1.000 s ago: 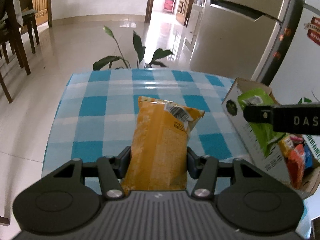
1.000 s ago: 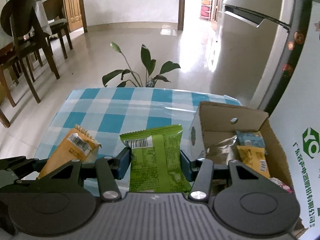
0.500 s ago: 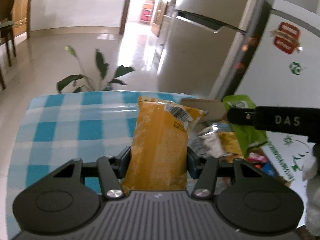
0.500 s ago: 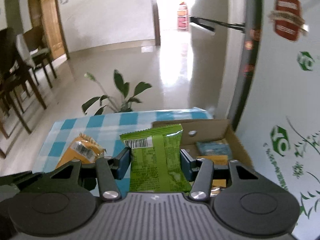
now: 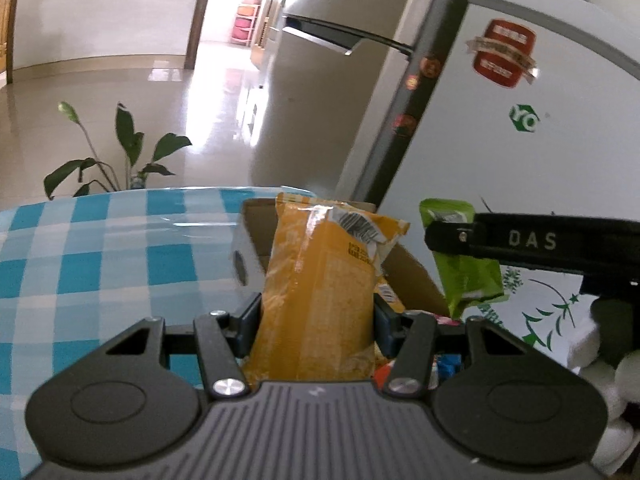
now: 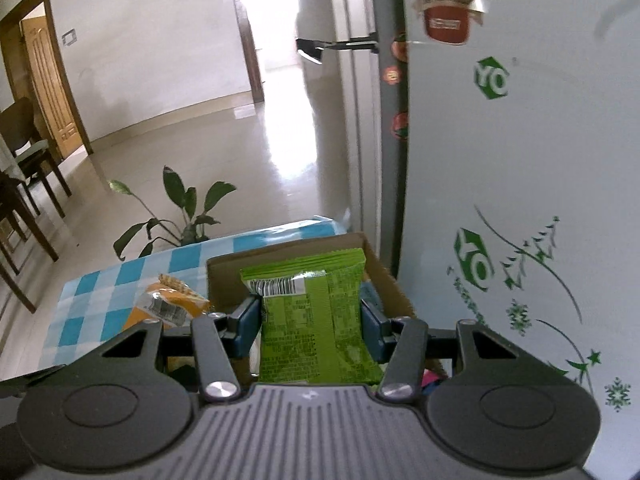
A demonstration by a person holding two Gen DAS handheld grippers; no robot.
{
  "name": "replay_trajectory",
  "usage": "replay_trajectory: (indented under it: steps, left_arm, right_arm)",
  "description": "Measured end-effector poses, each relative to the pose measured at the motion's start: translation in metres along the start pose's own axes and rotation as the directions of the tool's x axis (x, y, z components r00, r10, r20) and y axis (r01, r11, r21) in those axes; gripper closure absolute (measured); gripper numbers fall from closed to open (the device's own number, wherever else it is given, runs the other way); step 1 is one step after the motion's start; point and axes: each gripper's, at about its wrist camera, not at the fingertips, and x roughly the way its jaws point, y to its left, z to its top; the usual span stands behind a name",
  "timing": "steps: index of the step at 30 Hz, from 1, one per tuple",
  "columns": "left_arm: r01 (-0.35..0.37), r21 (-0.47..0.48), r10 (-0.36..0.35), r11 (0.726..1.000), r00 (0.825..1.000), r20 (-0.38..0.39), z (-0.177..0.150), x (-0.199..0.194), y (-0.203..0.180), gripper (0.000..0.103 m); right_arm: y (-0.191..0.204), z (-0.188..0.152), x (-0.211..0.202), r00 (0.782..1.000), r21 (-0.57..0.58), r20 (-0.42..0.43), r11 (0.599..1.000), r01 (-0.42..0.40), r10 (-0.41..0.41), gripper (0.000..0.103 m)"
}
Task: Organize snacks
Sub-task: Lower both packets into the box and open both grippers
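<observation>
The left gripper [image 5: 318,316] has its jaws clenched on a crinkly orange snack bag [image 5: 320,292], a tall rectangular foil pouch with a barcode label near its serrated top. It hangs above the near end of the open cardboard box [image 5: 412,276]. The right gripper [image 6: 310,330] grasps a glossy green snack packet [image 6: 316,328], flat and rectangular with a pleated seal, also over the cardboard box. The box sits on the tabletop [image 5: 100,264], covered in a shiny blue-and-white checked cloth, right beside a smooth white fridge [image 6: 520,160]. A leafy plant [image 6: 180,216] stands beyond the box.
</observation>
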Motion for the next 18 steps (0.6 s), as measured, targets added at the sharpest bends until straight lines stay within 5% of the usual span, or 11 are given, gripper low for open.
replay_trajectory:
  steps: [11, 15, 18]
  left_arm:
    - [0.03, 0.033, -0.028, 0.999, 0.998, -0.062, -0.017, 0.022, -0.035, 0.045]
    - [-0.008, 0.051, 0.011, 0.999, 0.999, -0.045, -0.016, 0.019, -0.041, 0.018]
    - [-0.025, 0.061, 0.027, 0.998, 0.999, -0.03, -0.012, 0.013, -0.042, 0.017]
  right_arm:
    - [-0.026, -0.002, 0.002, 1.0, 0.076, -0.013, 0.997, 0.028, -0.028, 0.045]
    - [-0.031, -0.002, 0.002, 1.0, 0.099, -0.015, 0.995, 0.022, -0.021, 0.029]
    - [-0.034, -0.002, 0.0, 1.0, 0.117, -0.005, 0.993, 0.017, -0.016, 0.025]
